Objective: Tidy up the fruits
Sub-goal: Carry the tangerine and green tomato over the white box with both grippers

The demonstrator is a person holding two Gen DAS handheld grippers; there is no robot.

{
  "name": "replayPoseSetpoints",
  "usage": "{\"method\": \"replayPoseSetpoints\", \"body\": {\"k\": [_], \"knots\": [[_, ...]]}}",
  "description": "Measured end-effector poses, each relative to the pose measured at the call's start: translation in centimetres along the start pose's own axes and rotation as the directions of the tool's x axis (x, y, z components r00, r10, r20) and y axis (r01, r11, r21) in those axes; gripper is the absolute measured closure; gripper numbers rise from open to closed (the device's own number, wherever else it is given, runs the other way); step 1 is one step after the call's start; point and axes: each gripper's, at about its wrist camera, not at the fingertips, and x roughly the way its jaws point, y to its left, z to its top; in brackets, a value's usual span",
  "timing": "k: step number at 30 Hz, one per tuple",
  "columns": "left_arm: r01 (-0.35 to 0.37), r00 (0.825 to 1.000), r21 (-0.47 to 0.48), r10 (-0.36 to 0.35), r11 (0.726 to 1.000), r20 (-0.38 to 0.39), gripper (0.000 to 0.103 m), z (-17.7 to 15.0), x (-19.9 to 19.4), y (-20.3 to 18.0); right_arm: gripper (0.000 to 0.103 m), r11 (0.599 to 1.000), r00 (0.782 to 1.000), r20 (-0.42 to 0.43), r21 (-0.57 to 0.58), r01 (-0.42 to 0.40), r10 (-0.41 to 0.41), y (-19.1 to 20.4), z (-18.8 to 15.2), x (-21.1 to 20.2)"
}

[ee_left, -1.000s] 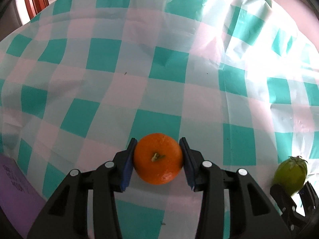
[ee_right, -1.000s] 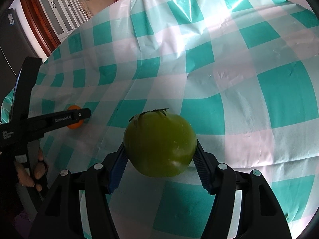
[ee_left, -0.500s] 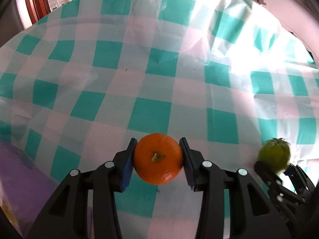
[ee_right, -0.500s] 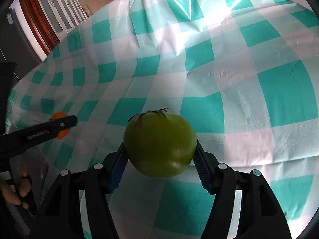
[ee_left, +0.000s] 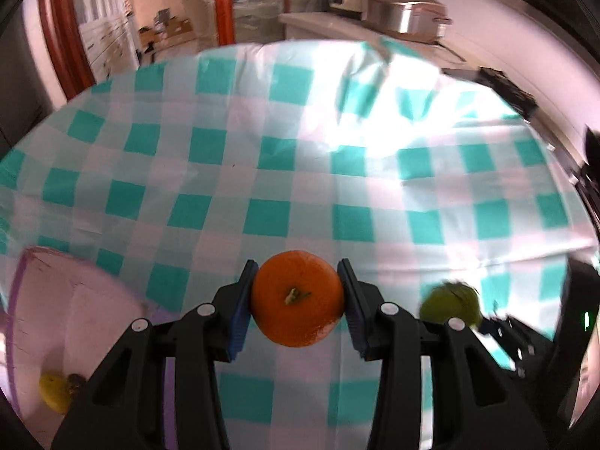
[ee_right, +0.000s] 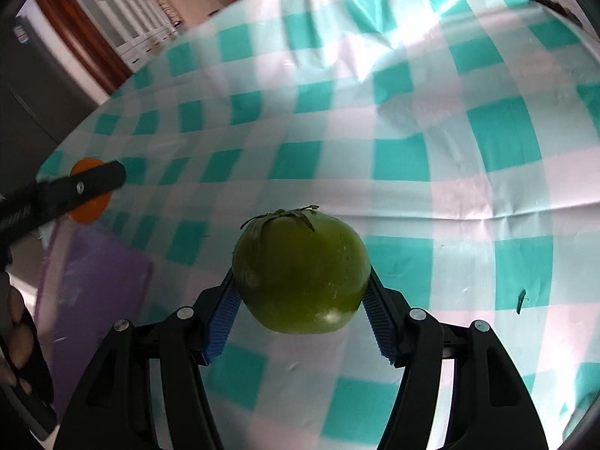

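Orange mandarin [ee_left: 297, 297] sits clamped in left claw [ee_left: 297, 300].

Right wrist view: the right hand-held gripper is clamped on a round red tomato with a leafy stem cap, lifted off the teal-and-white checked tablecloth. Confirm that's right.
Wrong in one respect: the colour. The right wrist view shows the right hand-held gripper clamped on a round green tomato with a leafy stem cap, not a red one. The rest stands: it is held clear of the teal-and-white checked tablecloth.
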Motion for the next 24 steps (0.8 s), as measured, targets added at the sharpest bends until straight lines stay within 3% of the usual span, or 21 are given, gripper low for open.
{"method": "replayPoseSetpoints", "body": {"k": [5, 10, 24], "knots": [[0.015, 1.000, 0.100, -0.017, 0.995, 0.022, 0.059, -1.9, -4.4, -0.4, 0.041, 0.995, 0.999, 0.018, -0.085, -0.042, 0.044, 4.0, 2.1, -2.3], [-0.006, 0.999, 0.139, -0.001, 0.990, 0.051, 0.059, -2.8, -7.4, 1.1, 0.041, 0.984, 0.997, 0.045, -0.166, -0.061, 0.069, 7.7, 4.5, -3.5], [-0.074, 0.983, -0.014, 0.075, 0.997, 0.166, 0.059, -2.5, -13.3, 8.6, 0.041, 0.906, 0.991, 0.024, -0.409, -0.107, 0.128, 16.6, 5.5, -4.7]]}}
